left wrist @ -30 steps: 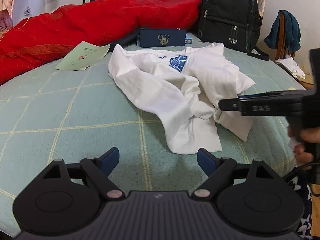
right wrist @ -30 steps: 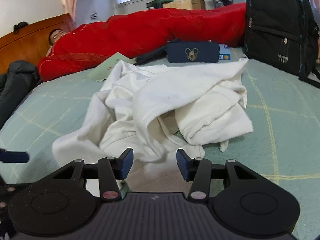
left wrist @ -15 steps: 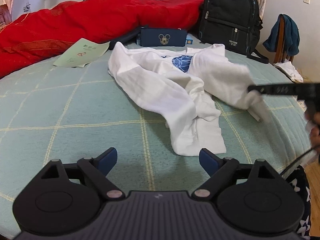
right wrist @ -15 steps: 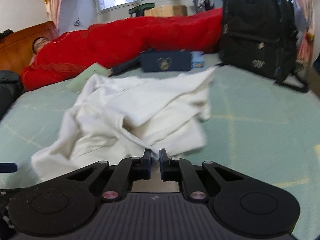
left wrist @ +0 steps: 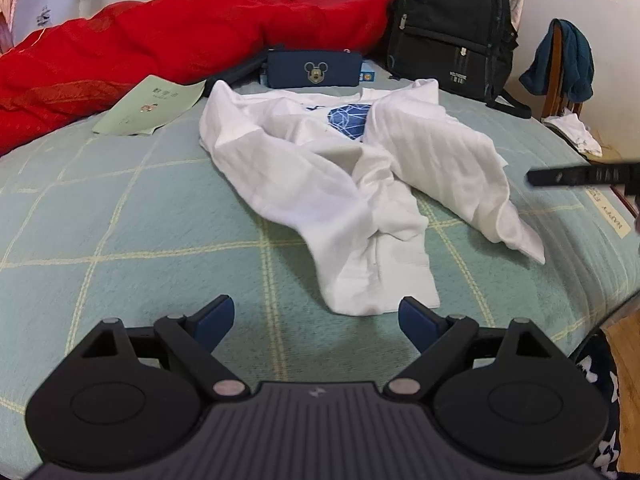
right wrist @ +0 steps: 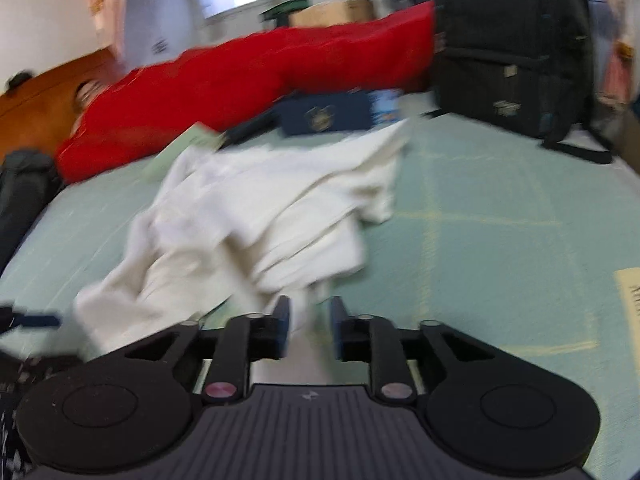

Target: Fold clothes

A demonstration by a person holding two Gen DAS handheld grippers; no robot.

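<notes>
White cotton T-shirt (left wrist: 360,184) lying crumpled on a pale green checked bedspread (left wrist: 120,240), seen from both hand-held grippers.

The shirt, blue print uppermost, lies in front of the navy pencil case (left wrist: 314,70), with a green booklet (left wrist: 150,106) to the case's left, a black backpack (left wrist: 450,28) to its right and a red quilt (left wrist: 180,44) behind it. The left gripper (left wrist: 316,320) hangs over bare bedspread just short of the shirt's near hem, fingers spread wide with nothing between them. The right gripper (right wrist: 308,328), blurred in its own view, has just been opening; its fingers stand narrowly apart with a fold of shirt cloth between them, pads not pressing on it.
</notes>
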